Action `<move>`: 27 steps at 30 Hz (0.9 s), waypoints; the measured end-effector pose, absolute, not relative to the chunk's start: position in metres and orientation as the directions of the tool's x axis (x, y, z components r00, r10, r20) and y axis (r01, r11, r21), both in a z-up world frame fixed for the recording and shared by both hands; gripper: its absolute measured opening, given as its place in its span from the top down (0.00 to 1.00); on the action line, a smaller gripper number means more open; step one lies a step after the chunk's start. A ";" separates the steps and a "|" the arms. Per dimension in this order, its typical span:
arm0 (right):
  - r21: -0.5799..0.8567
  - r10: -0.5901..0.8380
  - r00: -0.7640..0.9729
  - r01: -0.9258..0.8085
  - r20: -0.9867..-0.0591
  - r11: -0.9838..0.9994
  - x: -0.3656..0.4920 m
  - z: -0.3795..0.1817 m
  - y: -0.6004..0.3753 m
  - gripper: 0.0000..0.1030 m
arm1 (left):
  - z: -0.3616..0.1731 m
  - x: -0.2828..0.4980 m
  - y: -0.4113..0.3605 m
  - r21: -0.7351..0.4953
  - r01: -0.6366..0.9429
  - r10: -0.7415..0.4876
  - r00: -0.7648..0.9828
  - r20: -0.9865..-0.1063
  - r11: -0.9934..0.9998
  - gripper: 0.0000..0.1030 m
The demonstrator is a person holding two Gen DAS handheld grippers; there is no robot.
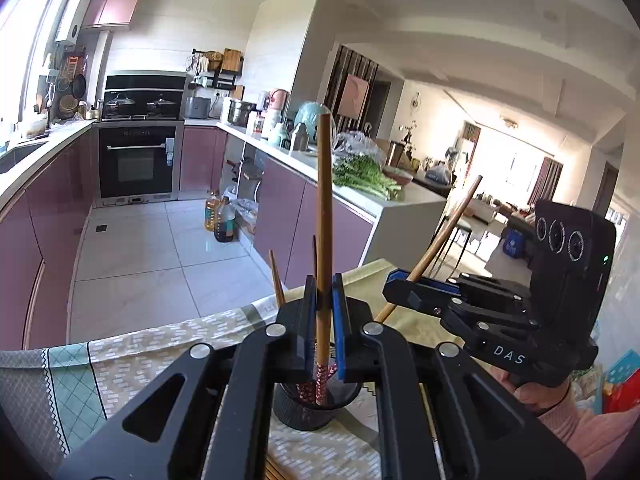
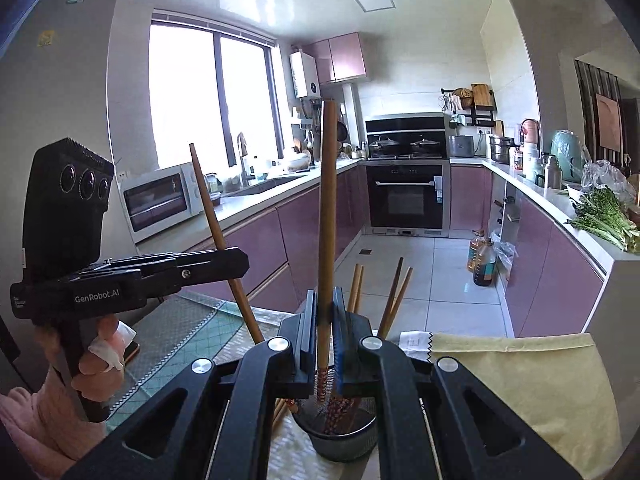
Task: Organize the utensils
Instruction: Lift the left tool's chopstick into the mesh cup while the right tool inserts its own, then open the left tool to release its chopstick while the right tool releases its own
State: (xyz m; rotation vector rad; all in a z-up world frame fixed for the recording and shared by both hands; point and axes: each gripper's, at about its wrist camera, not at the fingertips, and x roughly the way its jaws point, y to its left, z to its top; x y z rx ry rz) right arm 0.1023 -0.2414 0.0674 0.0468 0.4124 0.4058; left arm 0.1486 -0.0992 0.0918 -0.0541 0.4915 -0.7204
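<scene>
My left gripper point(image 1: 323, 300) is shut on a wooden chopstick point(image 1: 323, 216) held upright, its red patterned end down in a dark mesh utensil cup point(image 1: 312, 408). My right gripper point(image 2: 325, 308) is shut on another upright chopstick point(image 2: 327, 216), its patterned end inside the same cup point(image 2: 340, 440). Several more chopsticks point(image 2: 394, 300) stand in the cup. Each gripper shows in the other's view, the right gripper point(image 1: 394, 290) with its chopstick point(image 1: 444, 236) slanted, the left gripper point(image 2: 236, 258) likewise.
The cup stands on a table with a patterned green-and-white cloth point(image 1: 132, 364) and a yellow cloth point(image 2: 520, 380). More chopsticks lie on the table by the cup point(image 2: 280, 410). Kitchen counters, an oven point(image 1: 138, 160) and oil bottles point(image 1: 220, 216) lie beyond.
</scene>
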 end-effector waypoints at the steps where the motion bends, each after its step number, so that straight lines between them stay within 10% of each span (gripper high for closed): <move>1: 0.127 0.390 0.833 -0.371 -0.391 0.920 0.105 0.064 -0.241 0.94 | 0.089 0.150 -0.102 -0.206 0.616 -0.637 0.645 -0.423 0.760 0.92; 27: 0.166 0.365 0.701 -0.338 -0.612 0.927 0.149 0.006 -0.234 0.93 | 0.019 0.199 -0.134 -0.159 0.606 -0.535 0.512 -0.672 0.779 0.92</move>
